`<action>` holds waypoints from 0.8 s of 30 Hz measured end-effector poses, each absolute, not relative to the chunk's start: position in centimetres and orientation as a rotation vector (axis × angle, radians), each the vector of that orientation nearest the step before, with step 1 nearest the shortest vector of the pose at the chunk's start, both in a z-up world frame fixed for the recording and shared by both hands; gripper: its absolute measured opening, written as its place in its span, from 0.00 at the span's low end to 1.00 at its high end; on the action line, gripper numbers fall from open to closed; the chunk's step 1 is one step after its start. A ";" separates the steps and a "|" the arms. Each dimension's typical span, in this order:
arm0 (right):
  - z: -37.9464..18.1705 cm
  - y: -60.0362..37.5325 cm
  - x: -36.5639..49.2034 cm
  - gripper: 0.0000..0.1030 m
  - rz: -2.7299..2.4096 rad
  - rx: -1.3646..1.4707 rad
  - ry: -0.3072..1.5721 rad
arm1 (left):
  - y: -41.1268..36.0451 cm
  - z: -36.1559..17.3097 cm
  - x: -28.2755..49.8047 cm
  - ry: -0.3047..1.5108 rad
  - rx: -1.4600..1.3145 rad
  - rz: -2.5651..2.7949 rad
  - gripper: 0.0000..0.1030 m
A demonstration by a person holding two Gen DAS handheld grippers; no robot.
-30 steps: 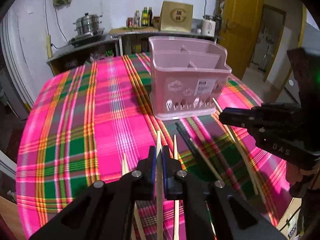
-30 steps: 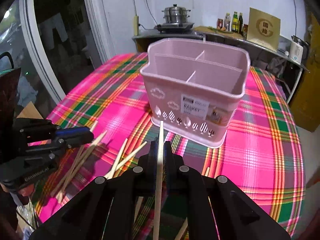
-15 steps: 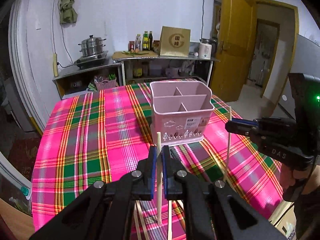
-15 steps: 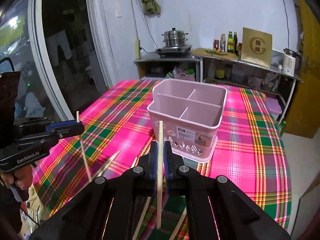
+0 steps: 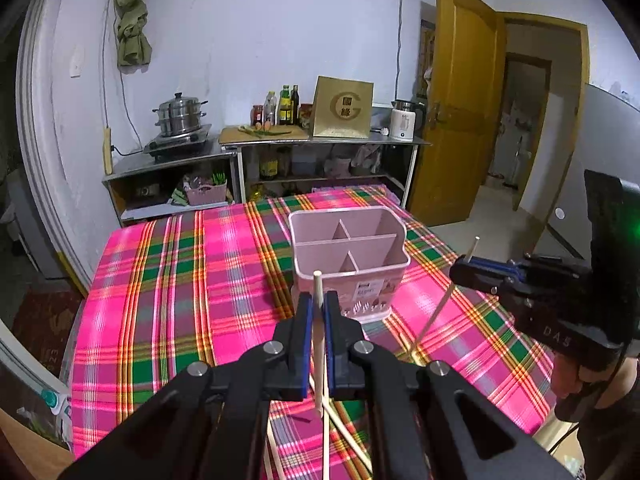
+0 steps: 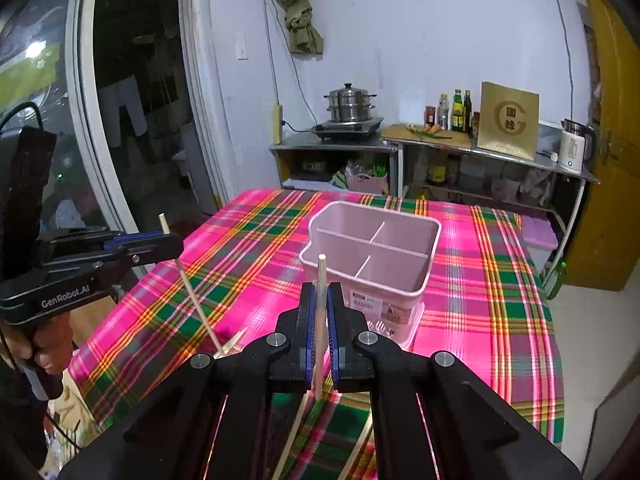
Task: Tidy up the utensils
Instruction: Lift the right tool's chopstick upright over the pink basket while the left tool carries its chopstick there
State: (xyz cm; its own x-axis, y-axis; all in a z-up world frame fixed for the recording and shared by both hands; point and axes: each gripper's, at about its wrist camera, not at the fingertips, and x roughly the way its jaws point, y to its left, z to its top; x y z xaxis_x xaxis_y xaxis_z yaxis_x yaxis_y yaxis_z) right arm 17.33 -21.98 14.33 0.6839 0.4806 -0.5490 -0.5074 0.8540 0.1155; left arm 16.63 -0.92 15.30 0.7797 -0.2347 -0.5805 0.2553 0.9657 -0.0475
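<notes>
Left gripper [image 5: 316, 322]: blue pads clamped tight on one chopstick [image 5: 318, 344], pale wood, thin, round, blunt top end poking up above the fingertips, lower end hanging free over the cloth. It stands almost upright in the left wrist view.

Right gripper [image 6: 319, 320]: same story, pads pinched on a second chopstick [image 6: 319, 320], same pale wood, plain, held near vertical, tip sticking up past the jaws. In the left wrist view this gripper shows at right, its stick tilted, lower end slanting down toward the cloth. A hand [image 6: 38, 350] grips the left tool's handle at the left edge of the right wrist view.

Utensil basket [image 5: 349, 256]: pale pink plastic, rectangular with rounded corners, sits upright on the table ahead of both grippers, roughly central. Dividers split it into three compartments, one long one across and two smaller ones; all look empty. White label and small cut-out utensil shapes along the lower front wall, and a drip base under it.

Loose chopsticks [image 5: 344, 432] lie on the cloth below the grippers, near edge of table, a few crossing each other; count unclear, grippers hide part.

Tablecloth [image 5: 168, 288]: bright pink plaid with green, orange and white stripes.
</notes>
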 end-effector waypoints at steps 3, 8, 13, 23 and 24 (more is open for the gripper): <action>15.2 -21.9 17.5 0.06 0.556 -0.053 0.588 | -1.1 16.3 17.6 0.620 0.026 -0.270 0.06; 17.0 -22.0 18.6 0.06 0.553 -0.044 0.557 | -1.2 18.4 19.6 0.600 0.013 -0.264 0.06; 19.0 -22.2 20.2 0.06 0.548 -0.010 0.513 | -0.8 20.5 21.7 0.567 -0.024 -0.258 0.06; 21.5 -21.9 23.9 0.06 0.530 0.036 0.461 | -1.4 22.8 26.0 0.536 -0.032 -0.244 0.06; 21.6 -21.7 24.3 0.06 0.525 0.037 0.457 | -1.5 22.8 26.4 0.532 -0.029 -0.240 0.06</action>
State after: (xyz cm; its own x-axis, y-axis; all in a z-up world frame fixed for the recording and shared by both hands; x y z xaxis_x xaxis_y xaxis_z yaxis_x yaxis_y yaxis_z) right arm 24.31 -21.74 21.60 0.7672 0.4917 -0.4119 -0.4754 0.8670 0.1494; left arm 26.41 -1.51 22.81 0.8344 -0.2344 -0.4989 0.2195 0.9715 -0.0893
